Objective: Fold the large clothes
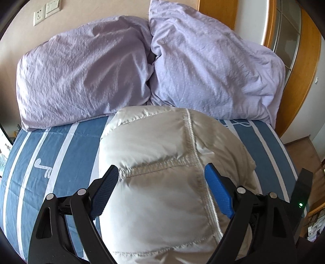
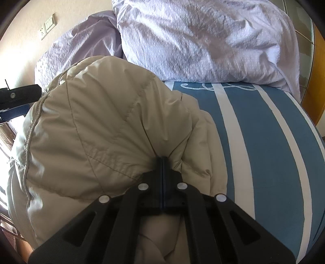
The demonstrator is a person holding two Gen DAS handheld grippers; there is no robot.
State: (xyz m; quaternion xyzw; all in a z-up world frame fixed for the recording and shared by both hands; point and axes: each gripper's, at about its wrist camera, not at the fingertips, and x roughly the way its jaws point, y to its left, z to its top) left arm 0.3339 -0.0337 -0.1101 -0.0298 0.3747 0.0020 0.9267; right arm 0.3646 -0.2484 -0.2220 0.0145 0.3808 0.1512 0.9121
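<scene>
Clamped tight on a pinch of fabric, the right gripper point(image 2: 163, 162) grasps a puffy beige quilted jacket point(image 2: 97, 126), its two black fingers pressed together with the cloth bunching into creases around their tips. Across the bundle, the left gripper point(image 1: 161, 172) stands spread wide, its blue-padded fingers point(image 1: 106, 188) straddling the jacket's bulging front; whether the pads actually touch the cloth cannot be told from the left wrist view. A thick stitched seam point(image 1: 193, 150) runs down the middle of the jacket and meets a crosswise seam between the blue pads. The jacket lies rolled into a rounded mound on a bed point(image 1: 67, 154) covered in a blue sheet with white stripes, with bare sheet showing on both sides of it. In the right wrist view, part of the left gripper shows at the far left edge, beside the jacket. Beyond the jacket, two rumpled lilac pillows point(image 1: 85, 75) lean side by side at the head of the bed, the jacket's far end reaching nearly to them. Behind the pillows rises a pale wall carrying a socket and a switch plate point(image 1: 46, 12), and a wooden frame point(image 1: 304, 67) stands off the bed's right side.
</scene>
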